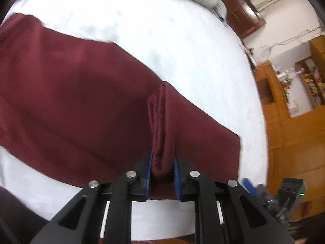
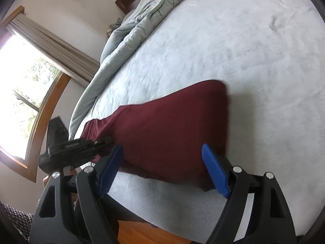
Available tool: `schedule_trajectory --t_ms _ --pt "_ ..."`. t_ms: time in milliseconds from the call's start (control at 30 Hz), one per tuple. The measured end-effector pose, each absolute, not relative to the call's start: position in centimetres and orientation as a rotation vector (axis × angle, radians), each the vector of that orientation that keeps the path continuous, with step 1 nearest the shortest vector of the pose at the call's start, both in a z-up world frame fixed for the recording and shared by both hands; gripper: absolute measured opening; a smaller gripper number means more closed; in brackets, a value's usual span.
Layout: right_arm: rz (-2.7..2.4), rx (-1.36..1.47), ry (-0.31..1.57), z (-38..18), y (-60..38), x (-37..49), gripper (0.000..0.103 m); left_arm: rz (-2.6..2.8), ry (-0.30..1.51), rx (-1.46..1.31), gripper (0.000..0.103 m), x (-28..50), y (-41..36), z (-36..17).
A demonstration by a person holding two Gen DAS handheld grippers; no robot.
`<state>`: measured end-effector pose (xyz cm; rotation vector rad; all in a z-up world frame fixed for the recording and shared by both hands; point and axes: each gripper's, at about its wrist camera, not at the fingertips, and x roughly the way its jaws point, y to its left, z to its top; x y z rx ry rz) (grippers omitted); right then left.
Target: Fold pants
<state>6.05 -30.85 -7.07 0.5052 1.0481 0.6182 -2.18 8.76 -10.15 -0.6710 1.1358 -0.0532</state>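
Note:
Dark red pants (image 1: 71,101) lie spread across a white bed (image 1: 142,20). My left gripper (image 1: 162,162) is shut on a raised fold of the pants' edge (image 1: 160,122), with the cloth bunched between the blue pads. In the right wrist view the pants (image 2: 172,126) stretch from the near bed edge toward the waistband at the left. My right gripper (image 2: 161,146) is open just above the near end of the pants, with nothing pinched between its blue fingers (image 2: 215,170). The black body of the left gripper (image 2: 71,150) shows at the left, by the waistband end.
A crumpled grey-green duvet (image 2: 142,20) lies along the far side of the bed (image 2: 243,40). A window with curtains (image 2: 20,81) is on the left wall. Wooden cabinets and shelves (image 1: 294,132) stand beyond the bed's right edge. Wooden floor (image 2: 142,233) shows below the near edge.

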Motion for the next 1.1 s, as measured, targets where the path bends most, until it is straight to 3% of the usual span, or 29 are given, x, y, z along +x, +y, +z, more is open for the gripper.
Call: schedule_trajectory --t_ms 133,467,533,567,633,700,800,933,1000,1067,1100 --pt "0.582 0.519 1.094 -8.6 -31.2 6.6 0.080 0.001 1.213 -0.672 0.019 -3.0 10.9 -14.0" --pt "0.593 0.594 1.283 -13.6 -30.5 8.9 0.082 0.003 1.175 -0.623 0.023 -3.5 9.9 -13.6" --pt "0.630 0.588 1.308 -14.0 -29.7 8.8 0.059 0.007 1.176 -0.629 0.025 -3.3 10.1 -13.8" --pt "0.620 0.552 1.319 -14.1 -29.2 8.7 0.055 0.010 1.176 -0.626 0.025 -3.3 10.2 -13.8" --pt "0.623 0.511 1.289 -13.2 -29.0 8.3 0.039 0.017 1.178 -0.622 0.026 -3.1 9.7 -13.5" --pt "0.645 0.532 1.253 -11.7 -29.5 8.1 0.033 0.000 1.181 -0.629 0.026 -2.9 9.0 -13.3" --pt "0.634 0.514 1.217 -9.7 -30.1 7.9 0.031 -0.004 1.197 -0.619 0.032 -2.7 7.8 -13.8" --pt "0.514 0.387 1.356 -13.4 -29.0 7.9 0.032 0.011 1.182 -0.580 0.034 -2.5 7.7 -14.7" --pt "0.513 0.473 1.370 -14.6 -29.8 8.2 0.032 0.003 1.179 -0.557 0.034 -2.5 7.5 -14.4" --pt "0.523 0.499 1.374 -14.3 -30.1 8.4 0.035 -0.010 1.181 -0.551 0.034 -2.6 7.7 -14.1" --pt "0.519 0.482 1.370 -14.0 -30.1 8.4 0.042 -0.009 1.185 -0.550 0.036 -2.5 7.6 -13.8"
